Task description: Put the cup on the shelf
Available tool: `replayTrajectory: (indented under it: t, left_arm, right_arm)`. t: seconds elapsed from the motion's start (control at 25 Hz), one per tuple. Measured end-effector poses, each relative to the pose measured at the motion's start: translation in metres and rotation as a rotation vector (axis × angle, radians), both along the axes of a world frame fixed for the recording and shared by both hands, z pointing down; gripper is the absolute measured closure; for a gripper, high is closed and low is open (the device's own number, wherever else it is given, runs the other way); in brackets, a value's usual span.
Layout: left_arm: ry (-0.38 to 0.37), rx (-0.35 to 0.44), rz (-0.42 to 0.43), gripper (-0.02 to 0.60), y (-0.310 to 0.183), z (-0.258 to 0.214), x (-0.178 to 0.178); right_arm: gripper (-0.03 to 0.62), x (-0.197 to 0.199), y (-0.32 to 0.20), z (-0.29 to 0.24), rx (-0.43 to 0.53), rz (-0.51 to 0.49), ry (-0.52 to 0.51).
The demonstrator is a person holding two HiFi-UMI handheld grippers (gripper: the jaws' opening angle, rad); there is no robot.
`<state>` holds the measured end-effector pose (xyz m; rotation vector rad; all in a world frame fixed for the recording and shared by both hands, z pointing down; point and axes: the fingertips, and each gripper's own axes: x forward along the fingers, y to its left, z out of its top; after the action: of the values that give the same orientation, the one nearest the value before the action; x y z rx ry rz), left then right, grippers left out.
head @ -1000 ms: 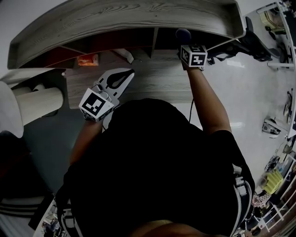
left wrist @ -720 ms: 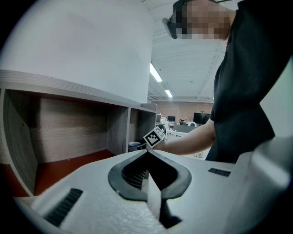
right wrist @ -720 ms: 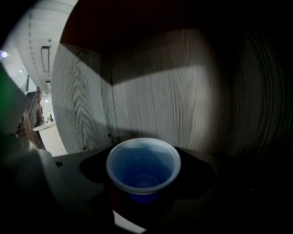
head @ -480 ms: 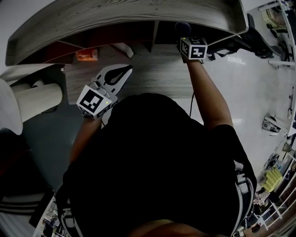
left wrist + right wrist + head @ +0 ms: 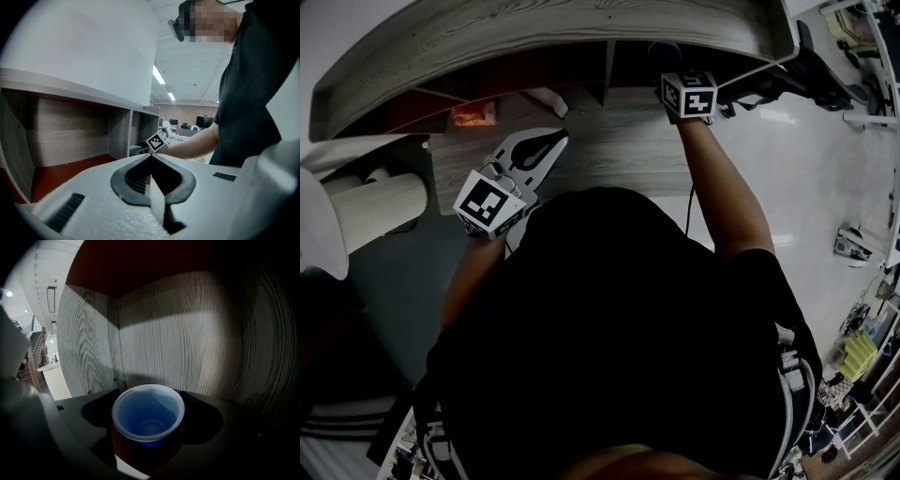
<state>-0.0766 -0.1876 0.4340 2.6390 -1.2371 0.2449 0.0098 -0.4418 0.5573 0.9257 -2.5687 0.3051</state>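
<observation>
Cup (image 5: 148, 416) held by right hand-held gripper (image 5: 148, 423), base hidden, inside dim shelf compartment (image 5: 187, 333)

A grey wood-grain shelf unit (image 5: 553, 33) with upright dividers and reddish-brown compartment floors stands over a grey wood-grain tabletop (image 5: 619, 155). To its right lies a glossy white floor (image 5: 825, 187), where a black office chair (image 5: 814, 82) stands near the unit's corner. To the left is a dark grey floor patch (image 5: 398, 281). Overhead, 2 long ceiling lights (image 5: 159, 75) glow, with a brownish far wall (image 5: 187, 111) beyond.
</observation>
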Motion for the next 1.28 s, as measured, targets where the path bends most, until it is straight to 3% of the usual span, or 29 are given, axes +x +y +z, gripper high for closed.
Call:
replayTrajectory:
  t: [0.32,0.84,1.28]
  left_arm:
    - [0.018,-0.035,0.007,0.563,-0.003,0.0,0.002]
    - [0.026,-0.002,0.088,0.563,-0.002,0.0,0.003]
    - [0.037,0.014,0.146,0.563,0.01,-0.006,0.0]
  right_arm:
    - [0.201,0.004,0.002,-0.001,-0.008,0.013,0.0]
    - [0.194,0.027,0.016,-0.017,0.022,0.065,-0.002]
    - [0.203,0.029,0.053,-0.061,0.087,0.07,-0.085]
